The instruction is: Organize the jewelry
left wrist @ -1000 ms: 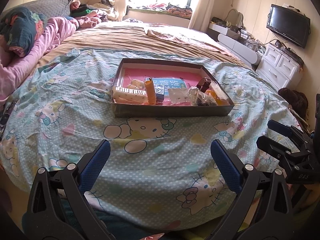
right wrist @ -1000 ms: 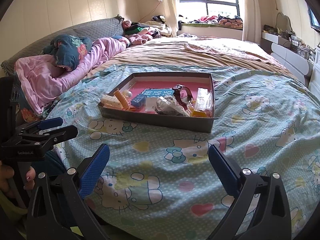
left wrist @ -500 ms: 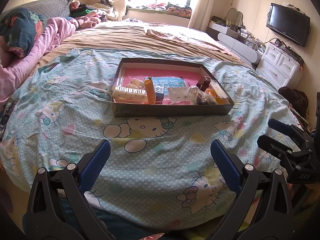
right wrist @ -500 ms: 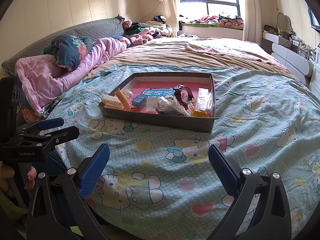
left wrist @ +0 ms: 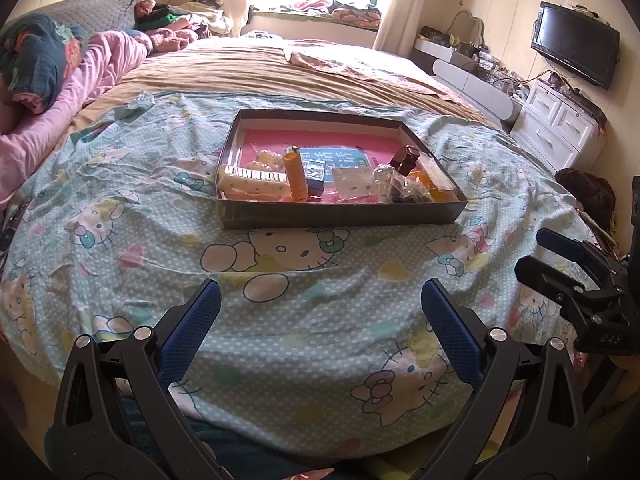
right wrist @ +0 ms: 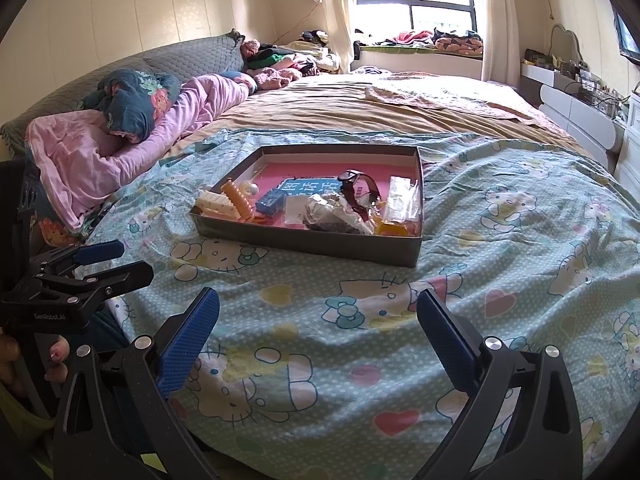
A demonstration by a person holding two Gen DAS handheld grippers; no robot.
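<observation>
A shallow dark box point(left wrist: 340, 216) point(right wrist: 304, 244) with a pink floor lies on the Hello Kitty bedspread. In it lie an orange hair clip point(left wrist: 295, 176) point(right wrist: 237, 201), a cream clip point(left wrist: 252, 180), a small blue box point(left wrist: 315, 176) point(right wrist: 271, 202), clear plastic bags point(left wrist: 352, 184) and a dark brown watch point(left wrist: 406, 158) point(right wrist: 354, 186). My left gripper point(left wrist: 320, 312) is open and empty, well short of the box. My right gripper point(right wrist: 318, 320) is open and empty, also short of it. Each gripper shows at the other view's edge, the right point(left wrist: 560, 256) and the left point(right wrist: 108, 264).
Pink bedding and a dark floral pillow point(right wrist: 132, 112) lie at the left. A brown blanket point(left wrist: 288, 68) covers the bed beyond the box. White drawers point(left wrist: 556, 128) and a wall TV point(left wrist: 576, 52) stand at the right.
</observation>
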